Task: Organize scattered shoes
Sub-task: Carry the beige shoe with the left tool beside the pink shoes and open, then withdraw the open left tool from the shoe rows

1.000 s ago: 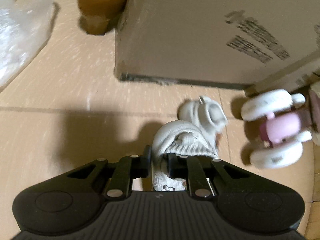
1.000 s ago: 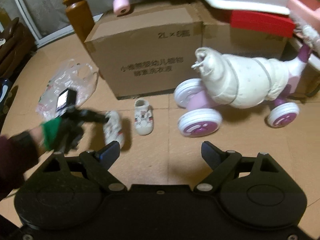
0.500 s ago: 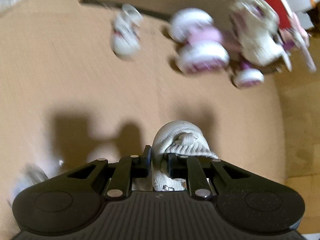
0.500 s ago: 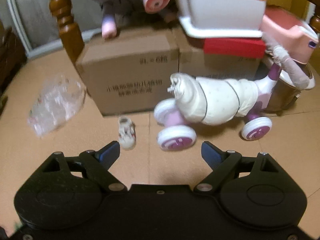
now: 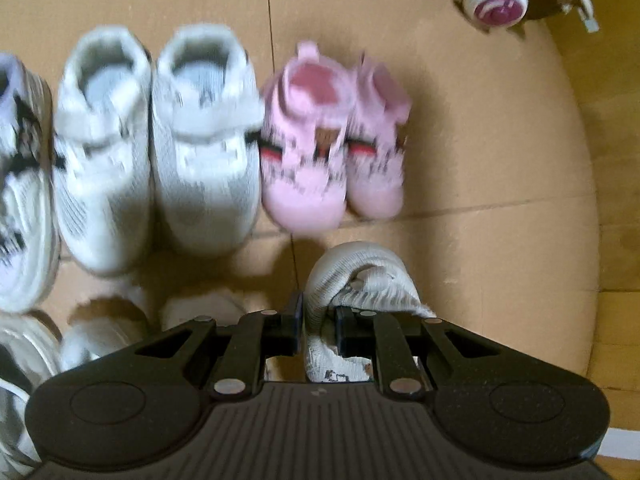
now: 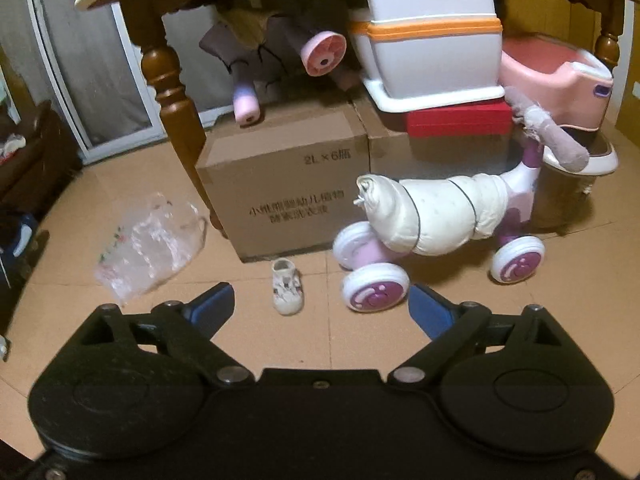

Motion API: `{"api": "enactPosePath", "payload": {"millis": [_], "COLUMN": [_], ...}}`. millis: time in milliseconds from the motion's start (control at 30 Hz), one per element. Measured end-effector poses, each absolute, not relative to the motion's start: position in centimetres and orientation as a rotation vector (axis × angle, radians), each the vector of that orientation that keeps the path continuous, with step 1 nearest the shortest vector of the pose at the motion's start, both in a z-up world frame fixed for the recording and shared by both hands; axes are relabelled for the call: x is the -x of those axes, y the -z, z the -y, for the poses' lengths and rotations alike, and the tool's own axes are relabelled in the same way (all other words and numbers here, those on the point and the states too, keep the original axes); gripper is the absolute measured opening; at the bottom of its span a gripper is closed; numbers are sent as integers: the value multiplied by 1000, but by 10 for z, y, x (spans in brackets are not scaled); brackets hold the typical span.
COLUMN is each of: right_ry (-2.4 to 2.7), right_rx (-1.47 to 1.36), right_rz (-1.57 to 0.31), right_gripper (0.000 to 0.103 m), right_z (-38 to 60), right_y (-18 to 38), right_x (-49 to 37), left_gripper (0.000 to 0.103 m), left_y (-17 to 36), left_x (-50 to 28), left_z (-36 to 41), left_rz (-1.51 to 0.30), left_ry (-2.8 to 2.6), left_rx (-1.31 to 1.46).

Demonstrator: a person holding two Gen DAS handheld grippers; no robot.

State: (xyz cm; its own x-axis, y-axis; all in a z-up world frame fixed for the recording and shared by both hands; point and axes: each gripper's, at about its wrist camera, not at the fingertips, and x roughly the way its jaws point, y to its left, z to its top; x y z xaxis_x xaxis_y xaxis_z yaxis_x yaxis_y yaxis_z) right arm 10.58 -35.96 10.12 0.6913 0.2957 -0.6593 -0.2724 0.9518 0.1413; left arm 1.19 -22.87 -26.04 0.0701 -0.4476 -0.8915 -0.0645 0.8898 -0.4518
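Left wrist view: left gripper (image 5: 318, 322) pinches a small white knit shoe (image 5: 356, 280) near paired pink shoes (image 5: 334, 140). Right gripper (image 6: 320, 308), empty, has just been opening wide; a matching white shoe (image 6: 287, 286) lies beyond.

Row of shoes motion-blurred; leftmost sneaker (image 5: 20, 184) cut by frame edge; held white shoe's (image 5: 360, 280) lower part hidden behind left claw (image 5: 318, 320).

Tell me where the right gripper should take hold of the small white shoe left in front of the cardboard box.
Grip the small white shoe across its sides near the ankle opening, coming down from above. It stands upright on its sole, toe toward the camera, apart from the cardboard box and ride-on toy. The right gripper is open, probably wide enough.
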Motion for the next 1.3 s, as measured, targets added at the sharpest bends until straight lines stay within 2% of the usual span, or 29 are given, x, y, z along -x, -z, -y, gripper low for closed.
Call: {"api": "enactPosePath", "payload": {"millis": [333, 600, 733, 867, 967, 1033, 1133, 1300], "right_ry": [-328, -312, -307, -299, -313, -344, -388, -414], "right_rx": [-48, -81, -96, -138, -247, -321, -309, -161], "right_rz": [-751, -738, -741, -726, -718, -703, -691, -713], "right_gripper": [96, 96, 96, 96, 96, 96, 96, 97], "right_z": [365, 382, 389, 396, 406, 410, 402, 362], "right_y": [-100, -103, -102, -103, -100, -94, -87, -56], "right_x": [-124, -116, -114, -113, -118, -120, -122, -130], "left_gripper": [15, 18, 23, 31, 33, 45, 45, 45], "left_y": [280, 279, 276, 267, 251, 238, 204, 119], "left_x": [-16, -5, -3, -6, -10, -13, -20, -36], "left_z": [264, 290, 292, 283, 269, 262, 245, 179], "left_rz": [-1496, -1519, -1529, -1507, -1499, -1483, -1416, -1281], "left_ry": [269, 239, 227, 266, 293, 317, 391, 452], "left_rx": [285, -15, -101, -34, 5, 21, 9, -206]}}
